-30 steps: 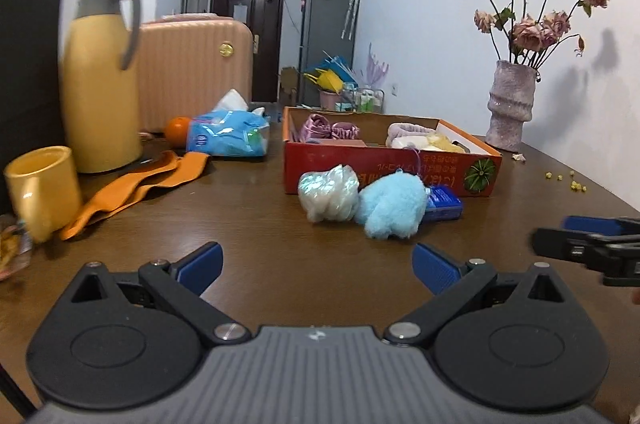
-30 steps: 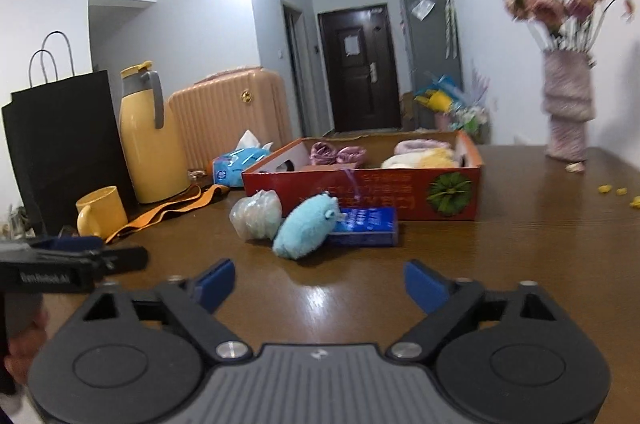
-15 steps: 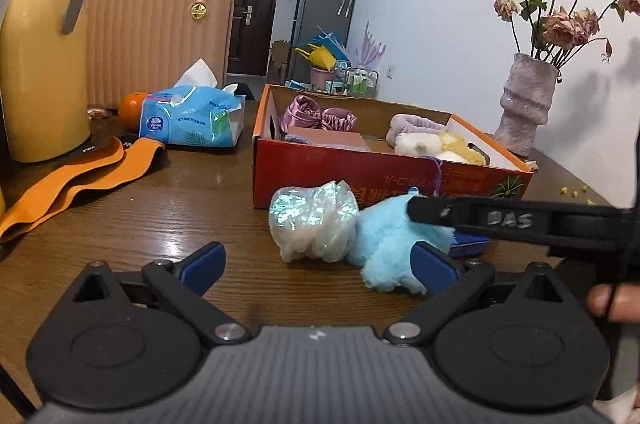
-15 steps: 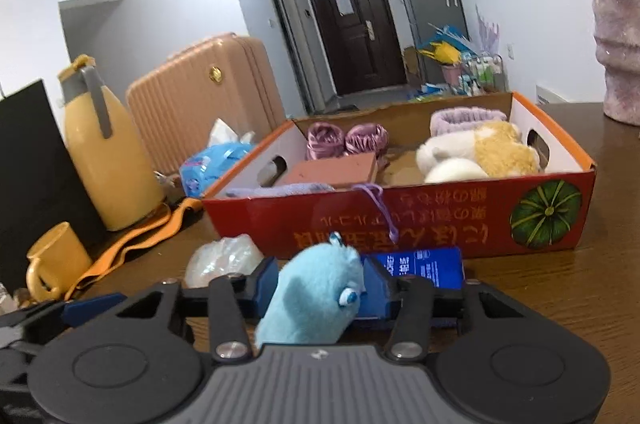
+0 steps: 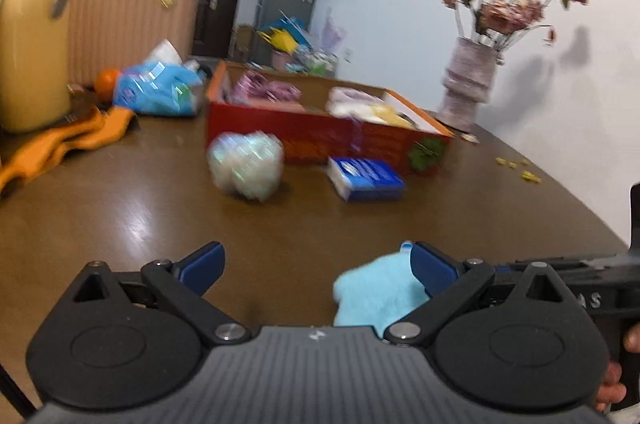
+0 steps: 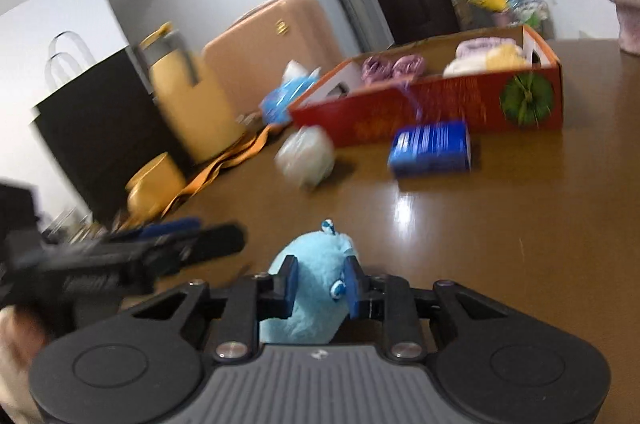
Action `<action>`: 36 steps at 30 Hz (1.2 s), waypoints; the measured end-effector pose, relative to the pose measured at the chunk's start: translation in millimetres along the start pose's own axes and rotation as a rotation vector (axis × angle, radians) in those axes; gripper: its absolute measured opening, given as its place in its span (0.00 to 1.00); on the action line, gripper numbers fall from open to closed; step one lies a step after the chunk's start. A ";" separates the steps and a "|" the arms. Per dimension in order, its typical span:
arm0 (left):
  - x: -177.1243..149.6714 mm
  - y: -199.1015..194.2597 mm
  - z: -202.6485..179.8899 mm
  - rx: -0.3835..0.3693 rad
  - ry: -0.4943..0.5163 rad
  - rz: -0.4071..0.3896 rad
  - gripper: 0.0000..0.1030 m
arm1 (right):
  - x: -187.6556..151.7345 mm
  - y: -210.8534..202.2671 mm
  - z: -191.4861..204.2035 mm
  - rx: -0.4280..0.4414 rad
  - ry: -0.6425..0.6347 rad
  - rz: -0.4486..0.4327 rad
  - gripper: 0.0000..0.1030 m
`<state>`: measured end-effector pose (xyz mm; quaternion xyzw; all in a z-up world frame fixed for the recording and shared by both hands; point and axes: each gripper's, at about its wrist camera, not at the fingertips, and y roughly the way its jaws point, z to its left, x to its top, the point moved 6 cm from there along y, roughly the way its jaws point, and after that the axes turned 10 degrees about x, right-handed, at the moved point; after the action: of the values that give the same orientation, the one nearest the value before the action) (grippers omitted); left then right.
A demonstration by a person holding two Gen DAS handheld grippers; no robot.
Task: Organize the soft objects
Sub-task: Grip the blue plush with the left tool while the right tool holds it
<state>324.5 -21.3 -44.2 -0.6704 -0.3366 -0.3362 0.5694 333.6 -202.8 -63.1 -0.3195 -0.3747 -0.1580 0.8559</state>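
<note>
Right gripper (image 6: pixel 320 286): clenched on blue plush toy (image 6: pixel 310 278), held above table (image 6: pixel 500 224) | left gripper (image 5: pixel 316 264): released | risk: plush may be squeezed out short of red box (image 6: pixel 440 99).

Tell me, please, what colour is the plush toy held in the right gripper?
Light blue plush toy, seen best from the right wrist, clamped in the right gripper.
</note>
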 end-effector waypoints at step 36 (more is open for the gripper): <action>-36.7 18.5 -40.0 -0.239 -0.111 0.235 0.21 | -43.6 -27.3 -11.5 -0.173 0.168 -0.199 0.29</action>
<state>317.1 -65.7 -79.8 -0.7856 -0.2446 -0.2672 0.5016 296.7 -229.4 -89.7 -0.3392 -0.3163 -0.2999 0.8336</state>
